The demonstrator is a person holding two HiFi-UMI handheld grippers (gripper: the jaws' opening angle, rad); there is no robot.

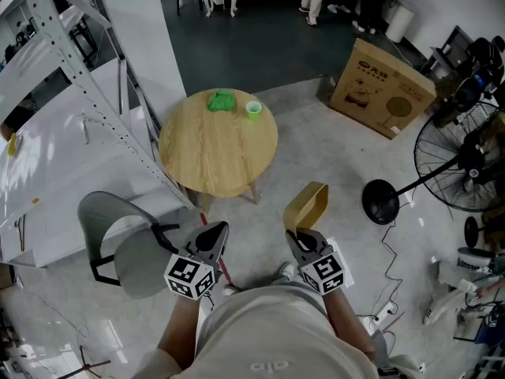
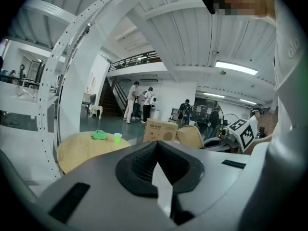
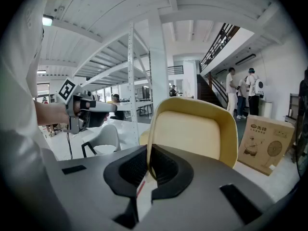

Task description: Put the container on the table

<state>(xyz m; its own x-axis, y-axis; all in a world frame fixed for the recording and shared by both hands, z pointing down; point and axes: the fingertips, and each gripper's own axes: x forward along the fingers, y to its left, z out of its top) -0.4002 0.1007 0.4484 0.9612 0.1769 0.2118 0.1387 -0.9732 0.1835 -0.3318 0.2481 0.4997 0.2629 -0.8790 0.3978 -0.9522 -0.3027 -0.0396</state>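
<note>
Light is even and fairly bright, falling from overhead. A long white ceiling strip light (image 2: pixel 236 68) glows above and to the right of my left tongs (image 2: pixel 156 144), slightly blown out. The head view is duller: the dark grey floor (image 1: pixel 237 46) far ahead of both tongs goes dim, while the round pale wooden surface (image 1: pixel 218 142) is clearly lit. Both gripper views bulge, with black corners. My right tongs (image 3: pixel 147 153) blur close up; the pale yellow plastic container (image 3: pixel 192 134) they pinch is sharp and evenly lit.

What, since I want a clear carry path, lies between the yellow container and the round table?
Only bare floor, seen in the head view; the container, held in the right tongs, is apart from the table.
</note>
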